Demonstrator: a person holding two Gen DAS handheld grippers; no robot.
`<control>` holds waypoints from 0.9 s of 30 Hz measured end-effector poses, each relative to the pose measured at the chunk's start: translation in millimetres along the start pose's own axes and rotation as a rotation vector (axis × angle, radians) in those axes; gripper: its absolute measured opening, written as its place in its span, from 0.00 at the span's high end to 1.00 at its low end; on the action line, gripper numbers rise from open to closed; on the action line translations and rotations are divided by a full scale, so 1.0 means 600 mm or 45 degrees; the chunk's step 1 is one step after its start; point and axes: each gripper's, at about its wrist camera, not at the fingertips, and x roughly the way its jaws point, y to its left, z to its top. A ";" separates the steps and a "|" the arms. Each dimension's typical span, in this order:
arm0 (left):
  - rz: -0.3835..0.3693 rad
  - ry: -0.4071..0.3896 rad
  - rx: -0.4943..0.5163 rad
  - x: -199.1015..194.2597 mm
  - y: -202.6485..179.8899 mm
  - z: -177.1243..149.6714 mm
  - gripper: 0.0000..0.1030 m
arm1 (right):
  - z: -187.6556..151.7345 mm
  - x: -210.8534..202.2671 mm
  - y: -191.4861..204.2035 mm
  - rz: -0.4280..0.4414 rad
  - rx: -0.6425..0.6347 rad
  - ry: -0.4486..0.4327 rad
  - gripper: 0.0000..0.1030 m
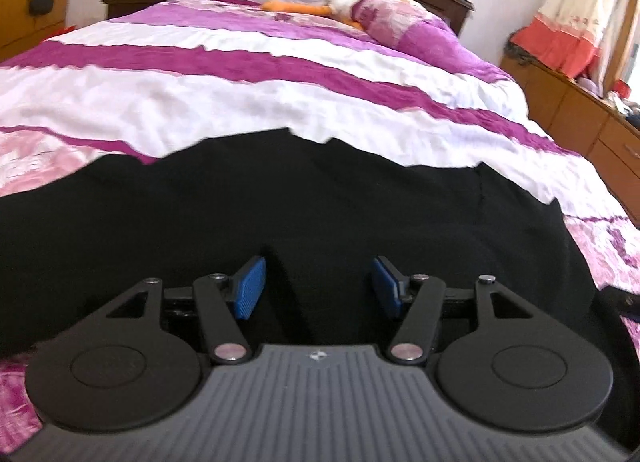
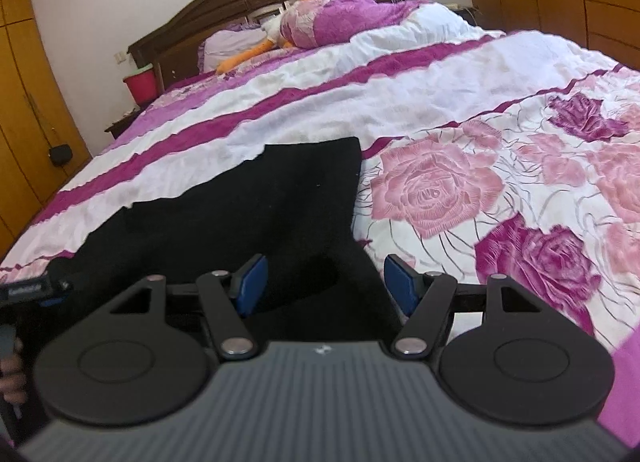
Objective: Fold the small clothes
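Two grippers, left (image 1: pixel 318 286) and right (image 2: pixel 326 286), hover with jaws apart over a black garment (image 1: pixel 280 201) spread on the bed (image 1: pixel 240 73); likely next: pinch its near edge to fold

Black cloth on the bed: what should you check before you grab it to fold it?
1. Left gripper open: ok.
2. Right gripper open: ok.
3. Black cloth spread on the bedspread: ok, with some wrinkles.
4. Nothing lying on the cloth: ok.
5. Right gripper over the cloth's edge: ok.
6. Near hem of the cloth: cannot tell, hidden under the grippers.
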 end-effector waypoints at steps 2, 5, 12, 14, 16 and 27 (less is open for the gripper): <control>0.016 0.012 0.015 0.015 -0.005 -0.002 0.38 | 0.006 0.023 -0.007 0.001 0.022 0.021 0.35; 0.027 0.011 -0.016 0.029 -0.003 -0.003 0.38 | 0.006 0.052 -0.014 0.012 0.042 0.050 0.35; -0.033 -0.010 0.042 0.029 -0.027 0.007 0.87 | 0.001 0.070 -0.011 0.075 0.028 0.035 0.35; -0.014 -0.066 0.111 0.020 -0.042 0.014 0.88 | 0.002 0.073 -0.011 0.098 0.027 0.031 0.36; 0.017 -0.149 0.166 0.003 -0.054 0.026 0.88 | 0.002 0.074 -0.010 0.102 0.016 0.024 0.36; 0.218 -0.091 0.217 0.059 -0.015 0.043 0.87 | -0.006 0.077 -0.005 0.076 -0.033 0.000 0.38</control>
